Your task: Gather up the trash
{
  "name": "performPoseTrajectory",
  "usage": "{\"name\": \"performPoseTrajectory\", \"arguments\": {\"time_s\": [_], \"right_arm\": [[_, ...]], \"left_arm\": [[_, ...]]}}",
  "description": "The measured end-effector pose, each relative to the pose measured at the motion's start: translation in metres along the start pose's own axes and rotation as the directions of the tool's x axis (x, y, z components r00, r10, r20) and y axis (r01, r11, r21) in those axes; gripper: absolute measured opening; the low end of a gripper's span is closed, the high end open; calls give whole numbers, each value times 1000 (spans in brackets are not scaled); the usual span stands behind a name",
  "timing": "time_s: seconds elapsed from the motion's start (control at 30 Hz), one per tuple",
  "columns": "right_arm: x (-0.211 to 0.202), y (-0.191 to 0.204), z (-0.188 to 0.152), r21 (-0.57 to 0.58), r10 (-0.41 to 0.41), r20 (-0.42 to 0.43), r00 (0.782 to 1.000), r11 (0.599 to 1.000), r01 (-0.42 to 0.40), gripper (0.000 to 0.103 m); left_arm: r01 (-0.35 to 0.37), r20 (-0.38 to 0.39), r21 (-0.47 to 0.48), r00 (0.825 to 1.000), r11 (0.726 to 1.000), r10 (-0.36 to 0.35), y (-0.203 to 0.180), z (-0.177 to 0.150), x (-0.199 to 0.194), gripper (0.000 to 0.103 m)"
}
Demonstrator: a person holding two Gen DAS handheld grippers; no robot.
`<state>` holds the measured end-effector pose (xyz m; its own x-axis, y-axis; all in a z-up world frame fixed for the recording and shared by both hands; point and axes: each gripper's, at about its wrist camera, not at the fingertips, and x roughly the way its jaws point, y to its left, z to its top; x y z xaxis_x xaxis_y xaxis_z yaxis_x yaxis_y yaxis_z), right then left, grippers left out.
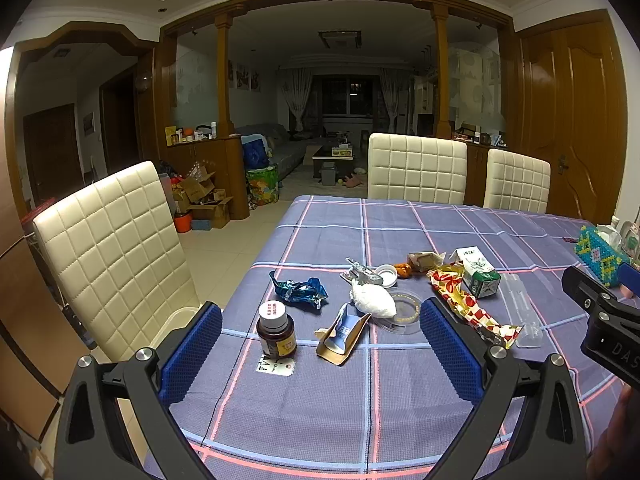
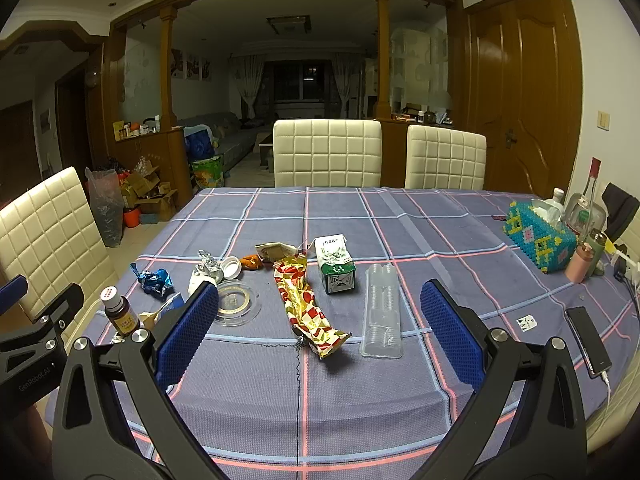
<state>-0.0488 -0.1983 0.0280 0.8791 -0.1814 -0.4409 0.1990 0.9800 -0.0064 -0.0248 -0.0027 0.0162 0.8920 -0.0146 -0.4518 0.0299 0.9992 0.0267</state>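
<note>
My left gripper: jaws wide apart, empty, level. My right gripper: jaws wide apart, empty, just beside it.

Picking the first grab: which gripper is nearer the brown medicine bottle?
Left. The brown bottle stands just ahead of the open left gripper, by its left finger. The open right gripper sits well to the bottle's right.

Phone cut by right edge; bottle label print too small to read.

The left gripper hangs wide apart over a checked tablecloth, facing a brown bottle and scattered wrappers.
</note>
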Motion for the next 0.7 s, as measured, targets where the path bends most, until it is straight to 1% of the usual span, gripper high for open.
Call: {"name": "performPoseTrajectory", "arguments": {"time_s": [0.7], "right_arm": [[0,0,0,-1,1,-1,1000,1000,-1,99]], "left_arm": [[0,-1,-1,1000,1000,0,-2,-1,1,97]]}}
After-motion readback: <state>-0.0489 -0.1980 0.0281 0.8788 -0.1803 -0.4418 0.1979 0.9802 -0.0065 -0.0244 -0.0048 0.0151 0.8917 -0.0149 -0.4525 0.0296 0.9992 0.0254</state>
